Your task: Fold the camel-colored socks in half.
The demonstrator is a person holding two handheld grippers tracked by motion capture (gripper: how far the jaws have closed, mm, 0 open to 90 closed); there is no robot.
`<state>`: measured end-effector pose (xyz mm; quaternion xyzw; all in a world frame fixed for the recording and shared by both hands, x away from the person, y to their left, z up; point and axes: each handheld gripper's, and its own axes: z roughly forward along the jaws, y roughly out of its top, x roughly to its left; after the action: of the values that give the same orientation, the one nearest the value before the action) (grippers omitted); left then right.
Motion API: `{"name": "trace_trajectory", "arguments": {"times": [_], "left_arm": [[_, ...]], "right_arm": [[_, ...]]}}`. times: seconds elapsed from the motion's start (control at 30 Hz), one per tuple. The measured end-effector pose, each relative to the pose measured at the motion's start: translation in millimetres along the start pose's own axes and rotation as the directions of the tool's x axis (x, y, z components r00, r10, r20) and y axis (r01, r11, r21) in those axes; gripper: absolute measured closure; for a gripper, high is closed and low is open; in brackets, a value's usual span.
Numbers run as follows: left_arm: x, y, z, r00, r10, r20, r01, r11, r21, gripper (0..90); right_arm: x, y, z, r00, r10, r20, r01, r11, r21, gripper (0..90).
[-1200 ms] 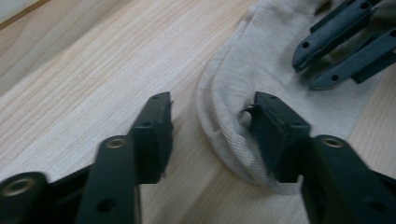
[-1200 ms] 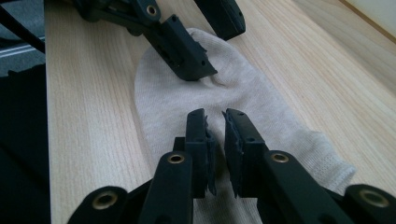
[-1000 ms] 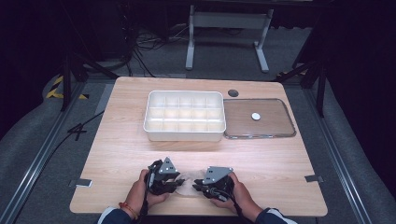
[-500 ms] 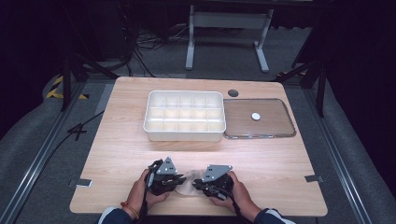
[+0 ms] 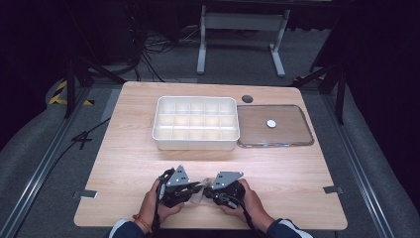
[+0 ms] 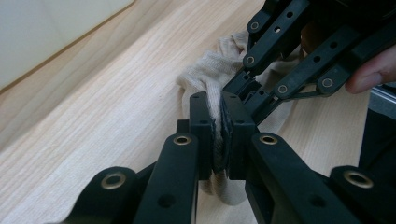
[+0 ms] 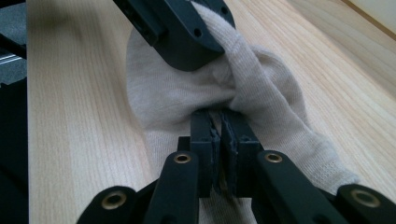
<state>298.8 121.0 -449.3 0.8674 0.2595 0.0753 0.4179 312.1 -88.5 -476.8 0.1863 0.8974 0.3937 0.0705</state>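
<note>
A beige knitted sock point(image 7: 177, 98) lies bunched on the wooden table point(image 5: 129, 148) near its front edge. My left gripper point(image 6: 220, 116) is shut on a fold of the sock, with fabric squeezed between its pads. My right gripper point(image 7: 219, 126) is shut on another fold of the same sock. The two grippers face each other tip to tip, the left gripper point(image 5: 196, 188) on the left and the right gripper point(image 5: 209, 189) on the right, with a bit of sock point(image 5: 202, 192) between them. A hand holds each one.
A white compartment tray point(image 5: 195, 144) stands at the middle of the table beyond the grippers. To its right a clear flat lid point(image 5: 292, 131) lies with a small white disc point(image 5: 271, 123) on it. A dark round hole point(image 5: 247, 98) sits behind.
</note>
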Motion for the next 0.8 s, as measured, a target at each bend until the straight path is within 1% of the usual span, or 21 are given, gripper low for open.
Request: {"name": "trace_trajectory", "arguments": {"times": [0.1,0.13,0.2,0.27,0.3,0.33,0.37,0.4,0.43,0.47,0.5,0.53,0.57,0.6,0.63,0.67,0.7,0.73,0.77,0.8], "left_arm": [[-1.9,0.5,0.8,0.9999,0.01,-0.006,-0.01,0.9999,-0.001,84.9],[-1.9,0.3,0.9,0.9999,0.006,-0.009,-0.006,1.0,-0.002,84.8],[0.4,-0.6,0.2,0.9998,-0.004,-0.022,0.004,1.0,0.003,84.8],[3.7,-2.9,0.3,0.9989,0.002,-0.047,-0.001,0.9998,0.019,84.7],[5.1,-4.0,0.8,0.9984,0.002,-0.057,-0.001,0.9996,0.027,84.7],[7.0,-5.8,1.3,0.998,-0.002,-0.064,0.005,0.9992,0.039,84.7],[8.5,-8.1,1.4,0.997,0.005,-0.077,-0.001,0.9989,0.047,84.7],[8.5,-9.1,1.0,0.9961,0.012,-0.087,-0.008,0.9987,0.051,84.7],[9.0,-9.6,0.9,0.9962,0.016,-0.085,-0.012,0.9984,0.055,84.7],[9.0,-9.6,0.9,0.9962,0.016,-0.085,-0.012,0.9984,0.055,84.6],[8.9,-9.8,0.5,0.9961,0.015,-0.087,-0.01,0.9985,0.053,84.6],[8.6,-9.7,0.5,0.9959,0.015,-0.089,-0.01,0.9987,0.049,84.6],[8.3,-8.7,0.6,0.9961,0.016,-0.087,-0.012,0.9989,0.045,84.6],[8.3,-8.7,0.6,0.9961,0.016,-0.087,-0.012,0.9989,0.045,84.5],[8.2,-8.2,0.6,0.9964,0.014,-0.084,-0.01,0.9991,0.04,84.5],[7.4,-7.7,0.7,0.9968,0.008,-0.08,-0.006,0.9994,0.034,84.5],[6.8,-6.7,0.2,0.9964,0.016,-0.083,-0.014,0.9994,0.033,84.5],[4.9,-5.0,-0.2,0.9956,0.024,-0.091,-0.023,0.9996,0.018,84.5],[3.4,-3.8,-0.7,0.9948,0.031,-0.097,-0.03,0.9995,0.013,84.5],[1.3,-2.1,-0.6,0.9946,0.042,-0.095,-0.041,0.9991,0.004,84.5]], "right_arm": [[-2.0,2.5,3.3,0.9999,-0.011,-0.005,0.011,1.0,-0.004,83.4],[-3.9,3.4,4.6,0.9999,0.0,-0.015,0.0,1.0,-0.006,83.3],[-5.6,4.1,5.4,0.9999,-0.002,-0.015,0.002,1.0,-0.008,82.7],[-6.2,3.2,5.4,0.9999,-0.003,-0.013,0.003,1.0,-0.018,79.9],[-6.5,3.1,5.0,0.9999,0.006,-0.013,-0.006,1.0,-0.02,77.0],[-6.4,3.3,3.9,1.0,0.002,-0.004,-0.002,1.0,-0.017,74.8],[-5.7,3.8,1.9,0.9999,-0.015,0.008,0.015,1.0,-0.012,73.5],[-5.6,4.2,-3.9,0.9986,-0.042,0.034,0.042,0.999,-0.012,74.8],[-7.1,3.6,-9.5,0.9974,-0.057,0.044,0.059,0.998,-0.026,76.7],[-7.1,3.6,-9.5,0.9974,-0.057,0.044,0.059,0.998,-0.026,76.7],[-9.6,2.5,-15.2,0.9955,-0.077,0.056,0.079,0.996,-0.038,78.2],[-13.4,0.4,-21.0,0.9947,-0.076,0.069,0.079,0.996,-0.045,80.0],[-20.4,-3.7,-25.1,0.9971,-0.046,0.06,0.049,0.998,-0.048,82.6],[-22.9,-6.1,-25.0,0.9978,-0.037,0.055,0.039,0.999,-0.038,83.0],[-22.9,-6.1,-25.0,0.9978,-0.037,0.055,0.039,0.999,-0.038,83.0],[-24.2,-7.9,-23.1,0.9982,-0.029,0.052,0.03,0.999,-0.017,83.0],[-24.8,-9.2,-20.5,0.9985,-0.025,0.048,0.026,1.0,-0.007,83.1],[-24.2,-9.4,-17.9,0.9991,-0.024,0.036,0.024,1.0,0.0,83.1],[-22.8,-8.8,-14.4,0.9993,-0.026,0.027,0.026,1.0,0.008,83.7],[-22.0,-7.5,-10.9,0.9995,-0.026,0.016,0.026,1.0,0.002,84.1]]}}
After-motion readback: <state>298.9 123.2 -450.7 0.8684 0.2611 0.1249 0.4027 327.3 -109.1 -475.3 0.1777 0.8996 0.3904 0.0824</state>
